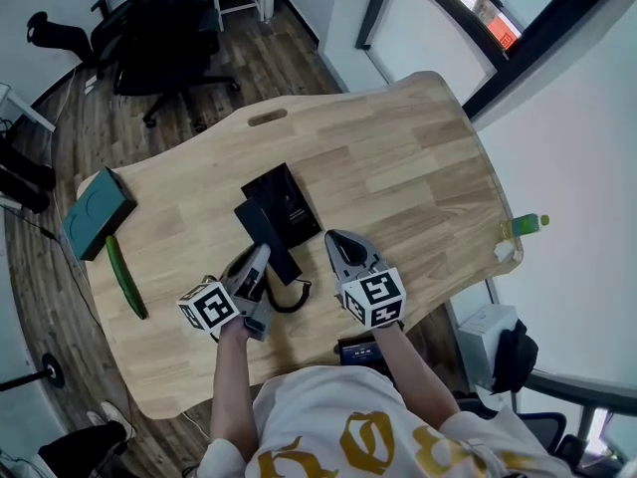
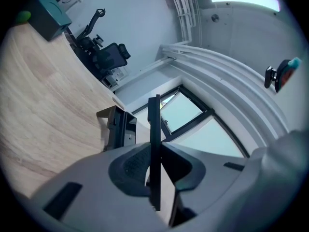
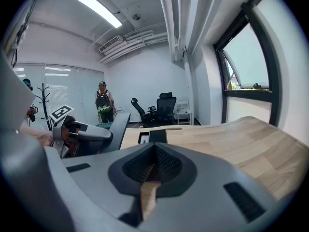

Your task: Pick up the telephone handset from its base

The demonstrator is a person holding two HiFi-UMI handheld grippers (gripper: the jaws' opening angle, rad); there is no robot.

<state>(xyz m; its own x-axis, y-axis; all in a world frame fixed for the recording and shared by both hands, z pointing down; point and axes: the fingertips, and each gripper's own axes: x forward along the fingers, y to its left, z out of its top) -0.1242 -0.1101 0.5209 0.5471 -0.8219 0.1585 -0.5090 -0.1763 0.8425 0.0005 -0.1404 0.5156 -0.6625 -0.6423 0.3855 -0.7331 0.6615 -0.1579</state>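
left claw (image 1: pixel 262 257) is clamped on the black handset (image 1: pixel 261 225), which shows edge-on between its jaws. the handset's long axis runs near-right to far-left across the grip. it sits just near-left of the base (image 1: pixel 291 195) and seems lifted clear of it. right claw (image 1: pixel 338 243), jaws together and empty, hovers just to the right over the bench (image 1: pixel 398 167).
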